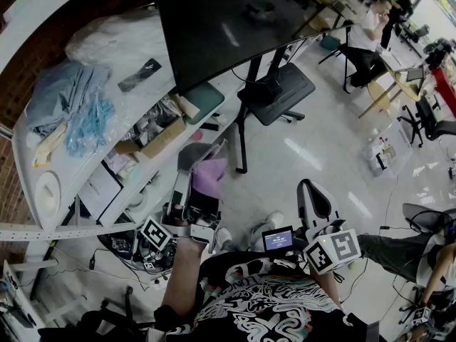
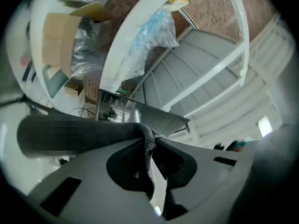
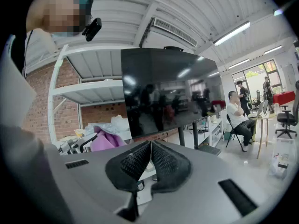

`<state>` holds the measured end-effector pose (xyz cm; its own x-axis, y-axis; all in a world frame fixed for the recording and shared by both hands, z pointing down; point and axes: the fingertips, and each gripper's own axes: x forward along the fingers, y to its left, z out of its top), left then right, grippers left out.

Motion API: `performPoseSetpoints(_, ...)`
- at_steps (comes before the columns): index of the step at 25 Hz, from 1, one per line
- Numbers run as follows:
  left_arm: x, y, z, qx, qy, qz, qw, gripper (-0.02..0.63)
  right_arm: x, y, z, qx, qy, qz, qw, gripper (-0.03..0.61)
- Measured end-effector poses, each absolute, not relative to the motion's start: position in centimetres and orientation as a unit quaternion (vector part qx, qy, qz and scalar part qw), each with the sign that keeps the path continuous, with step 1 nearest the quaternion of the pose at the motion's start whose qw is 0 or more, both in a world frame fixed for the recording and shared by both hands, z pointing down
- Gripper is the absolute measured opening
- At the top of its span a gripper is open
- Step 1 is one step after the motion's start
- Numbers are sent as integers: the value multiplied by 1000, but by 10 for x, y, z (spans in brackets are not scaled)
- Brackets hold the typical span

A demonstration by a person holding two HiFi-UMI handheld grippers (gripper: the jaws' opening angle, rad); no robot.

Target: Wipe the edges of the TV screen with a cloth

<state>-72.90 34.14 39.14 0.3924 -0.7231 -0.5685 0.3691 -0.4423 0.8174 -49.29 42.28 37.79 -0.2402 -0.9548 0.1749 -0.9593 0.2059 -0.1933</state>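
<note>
TV screen (image 3: 168, 92), dark and upright on its stand, is ahead of both claws and well apart from them. The left claw (image 2: 152, 141) pinches a thin fold of grey cloth (image 2: 148, 161), while the right claw (image 3: 150, 146) is pressed together on nothing. With so slight a pinch, the cloth could slip free when dragged along an edge, letting the hard jaws scrape the panel.

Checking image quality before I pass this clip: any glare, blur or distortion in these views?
Head view: sharp, with pale light streaks glaring on the dark TV screen. Left gripper view: soft, heavily bent by the wide lens, dark corners, and the cloth in the jaws is blurred. Right gripper view: crisp, and the screen mirrors the ceiling lights.
</note>
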Motion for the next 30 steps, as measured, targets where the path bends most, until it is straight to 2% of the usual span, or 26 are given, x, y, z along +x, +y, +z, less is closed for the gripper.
performPoseSetpoints(3,-718,349,390,696,-156,-494,498,40,-495,425,380,616,-777,129,11,34)
performPoseSetpoints(11,-716,358,386,715,-174,-474,483,40,-491,429,375,618,-779,108,14,34)
performPoseSetpoints(15,-708,366,383,730,-181,-461,471,40,-484,434,374,615,-780,114,-12,34)
performPoseSetpoints(30,-684,358,369,677,-285,-526,428,40,-442,409,370,555,-821,136,-26,34)
